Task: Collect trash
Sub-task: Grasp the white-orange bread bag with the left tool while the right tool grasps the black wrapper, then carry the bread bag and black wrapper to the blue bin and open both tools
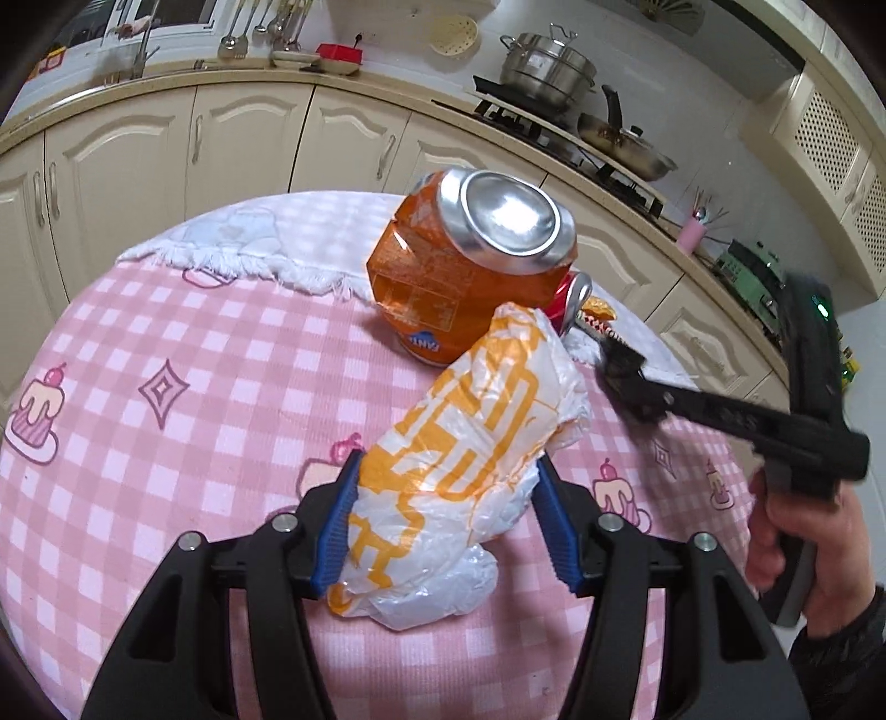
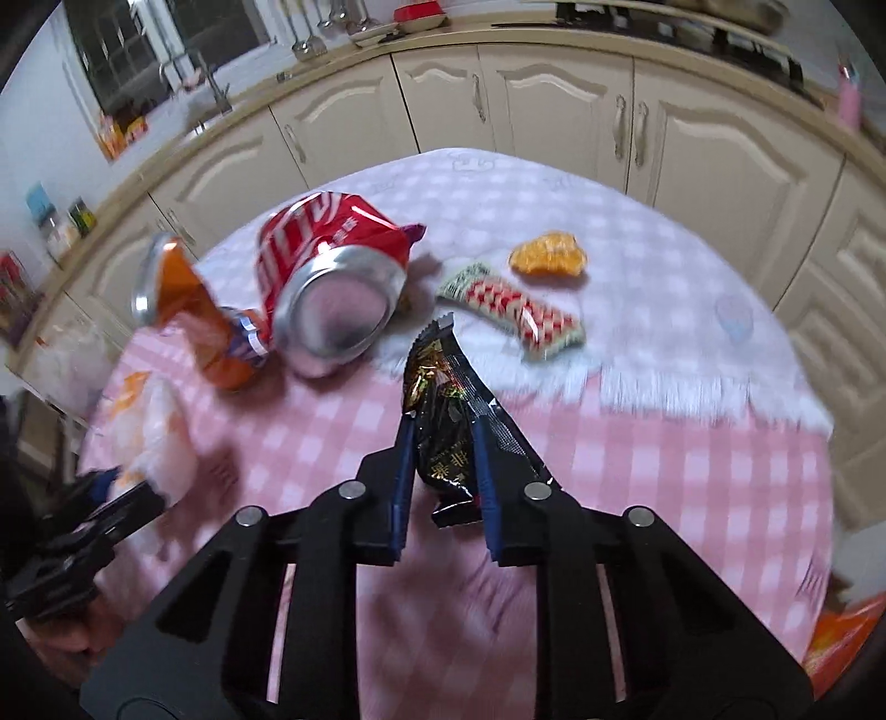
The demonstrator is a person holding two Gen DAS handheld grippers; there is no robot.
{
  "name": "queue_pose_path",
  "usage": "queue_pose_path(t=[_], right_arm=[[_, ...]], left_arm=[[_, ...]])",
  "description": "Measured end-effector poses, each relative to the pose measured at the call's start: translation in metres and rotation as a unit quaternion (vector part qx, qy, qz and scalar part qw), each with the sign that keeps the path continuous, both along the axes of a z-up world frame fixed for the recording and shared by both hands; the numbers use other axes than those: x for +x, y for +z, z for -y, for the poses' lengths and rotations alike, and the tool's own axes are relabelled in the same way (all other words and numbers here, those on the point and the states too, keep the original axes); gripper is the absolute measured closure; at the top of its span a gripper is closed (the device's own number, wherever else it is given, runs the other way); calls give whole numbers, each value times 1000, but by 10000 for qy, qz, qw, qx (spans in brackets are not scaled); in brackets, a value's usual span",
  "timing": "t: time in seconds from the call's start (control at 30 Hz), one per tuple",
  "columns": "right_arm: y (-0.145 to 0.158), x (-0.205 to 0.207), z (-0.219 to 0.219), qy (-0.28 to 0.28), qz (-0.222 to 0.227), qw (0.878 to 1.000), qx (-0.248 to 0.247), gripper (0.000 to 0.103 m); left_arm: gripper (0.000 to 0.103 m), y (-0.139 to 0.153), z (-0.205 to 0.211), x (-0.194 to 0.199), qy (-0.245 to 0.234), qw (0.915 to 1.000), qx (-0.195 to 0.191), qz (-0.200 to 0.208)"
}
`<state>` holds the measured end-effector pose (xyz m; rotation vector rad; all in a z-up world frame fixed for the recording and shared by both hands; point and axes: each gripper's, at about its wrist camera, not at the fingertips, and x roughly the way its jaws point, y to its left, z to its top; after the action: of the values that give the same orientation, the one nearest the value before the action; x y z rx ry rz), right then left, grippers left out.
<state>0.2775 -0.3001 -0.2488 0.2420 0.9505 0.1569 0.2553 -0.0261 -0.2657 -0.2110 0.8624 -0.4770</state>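
On a worktop (image 1: 166, 343) draped in pink checked cloth, a crushed orange Fanta can (image 1: 443, 260) and crushed red cola can (image 2: 332, 277) lie touching near its far edge. The left claw (image 1: 448, 515) clamps a white-and-orange plastic bag (image 1: 459, 459); the right claw (image 2: 443, 437) is clamped on a black snack wrapper (image 2: 448, 426).

a round table (image 1: 166, 343) stood in a kitchen, under a pink-and-white checked cloth (image 1: 232, 332) printed with cupcakes. cream cabinets (image 1: 249, 144) with arched door panels ran behind it beneath a pale countertop (image 1: 166, 77). a steel pot (image 1: 545, 69) and a frying pan (image 1: 626, 147) sat on the gas hob (image 1: 554, 127). ladles (image 1: 238, 33) hung near a dark window (image 2: 166, 39).
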Motion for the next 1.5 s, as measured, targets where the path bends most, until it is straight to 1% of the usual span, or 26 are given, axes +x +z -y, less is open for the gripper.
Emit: queue_pose_path(t=[0.23,0.43,0.57,0.77,0.9,1.07,1.1,1.17,1.23,1.3,1.37,1.43,1.5], right_arm=[[10,-43,2,3,110,9977,666,85],[19,-74,4,-9,217,9954,929,85],[26,-93,4,27,344,9954,892,85],[39,-118,8,49,582,9942,908,85],[58,-142,15,48,876,9923,870,85],[85,-182,43,-164,1317,9881,777,85],[93,-196,54,-268,1442,9866,712,85],[99,-214,71,-432,1574,9845,640,85],[104,-242,95,-708,1695,9817,503,85],[105,-267,118,-983,1752,9787,411,85],[101,-295,143,-1335,1762,9748,310,85],[92,-320,167,-1692,1705,9703,271,85],[78,-346,195,-2065,1593,9648,333,85]], left_arm=[[47,3,-11,-4,207,9997,-89,79],[47,9,-12,-27,206,9997,-116,95],[47,17,-3,-45,100,9997,-134,156],[47,38,18,-72,-68,9990,-163,401],[47,56,32,-86,-221,9978,-229,576],[47,80,75,-109,-624,9938,-338,852],[47,83,82,-113,-700,9929,-352,896],[47,89,107,-124,-931,9898,-413,1000],[47,91,134,-136,-1179,9858,-471,1096],[47,89,160,-149,-1422,9822,-532,1105],[47,85,194,-165,-1777,9760,-542,1134],[47,78,229,-182,-2119,9691,-505,1155],[47,65,259,-196,-2418,9630,-433,1105]])
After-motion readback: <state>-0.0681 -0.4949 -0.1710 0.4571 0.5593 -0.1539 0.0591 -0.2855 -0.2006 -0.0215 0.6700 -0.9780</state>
